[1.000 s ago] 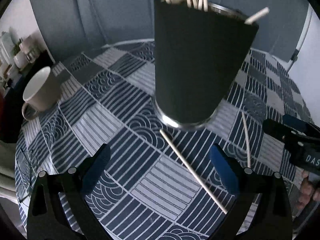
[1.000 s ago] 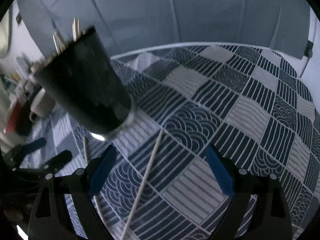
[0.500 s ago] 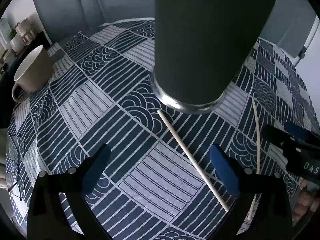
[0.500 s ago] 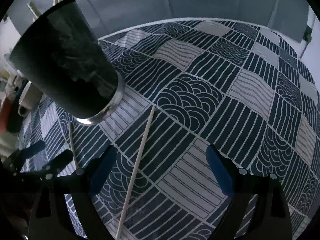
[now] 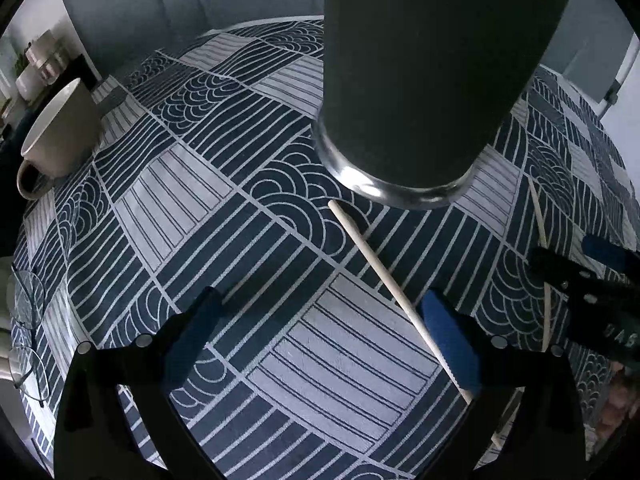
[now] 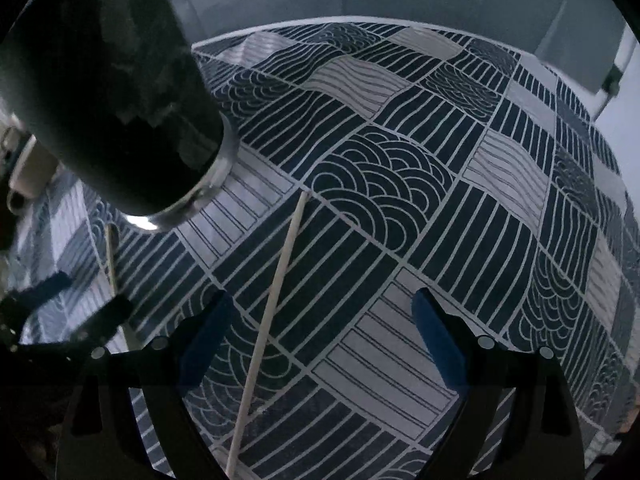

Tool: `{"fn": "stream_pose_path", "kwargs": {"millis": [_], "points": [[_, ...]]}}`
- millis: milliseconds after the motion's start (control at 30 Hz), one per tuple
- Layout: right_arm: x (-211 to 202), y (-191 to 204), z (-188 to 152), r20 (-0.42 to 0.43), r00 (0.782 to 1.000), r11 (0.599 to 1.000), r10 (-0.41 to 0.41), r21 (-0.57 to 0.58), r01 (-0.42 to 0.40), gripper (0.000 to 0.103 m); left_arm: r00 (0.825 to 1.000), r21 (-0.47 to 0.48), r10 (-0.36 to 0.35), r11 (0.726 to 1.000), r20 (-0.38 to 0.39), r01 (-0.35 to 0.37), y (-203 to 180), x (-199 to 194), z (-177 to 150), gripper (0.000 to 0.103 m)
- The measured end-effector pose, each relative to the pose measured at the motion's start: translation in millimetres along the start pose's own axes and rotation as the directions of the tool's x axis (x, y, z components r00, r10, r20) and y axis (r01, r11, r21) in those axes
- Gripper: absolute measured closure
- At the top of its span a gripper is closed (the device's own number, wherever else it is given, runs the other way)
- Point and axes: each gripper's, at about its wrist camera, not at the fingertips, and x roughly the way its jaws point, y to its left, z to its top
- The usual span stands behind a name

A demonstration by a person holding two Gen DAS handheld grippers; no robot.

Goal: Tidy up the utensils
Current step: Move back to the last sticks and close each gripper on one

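Centrally, two loose chopsticks, one (image 5: 384,276) and the other (image 5: 540,216), lie on the patterned tablecloth (image 5: 200,200) beside the dark holder cup (image 5: 420,80). Left gripper (image 5: 324,340) and right gripper (image 6: 320,340) hover, fingers spread, empty. Risk: a descending finger probably rolls a stick or tips the cup.

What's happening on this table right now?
A person holds a claw in each hand over the patterned tablecloth. Both the left claw and right claw are open and empty. Two chopsticks lie loose on the cloth, a nearer one and a thinner one, beside the dark tumbler. A mug lies tipped at the left edge.
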Motion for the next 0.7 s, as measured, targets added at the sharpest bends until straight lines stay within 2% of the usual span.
{"fn": "stream_pose_path", "kwargs": {"millis": [400,567,667,700], "points": [[-2.7,0.5,-8.7,0.053,0.998,1.0,-0.024,0.001,0.024,0.016,1.0,0.014,0.004,1.0,0.001,-0.004,-0.8,1.0,-1.8,0.004],[-4.7,1.0,-10.6,0.043,0.999,1.0,-0.024,-0.003,0.024,0.016,1.0,0.02,-0.005,1.0,-0.012,0.005,0.2,2.0,0.1,0.006],[-5.7,1.1,-11.2,0.047,0.999,1.0,-0.02,-0.01,0.021,0.021,1.0,0.047,-0.02,0.999,-0.014,0.021,0.5,-0.1,-0.3,0.014],[-6.1,1.2,-11.6,0.05,0.999,1.0,-0.018,-0.014,0.019,0.022,0.999,0.07,-0.03,0.997,-0.014,0.031,-0.7,-2.6,-0.6,0.022]]}}
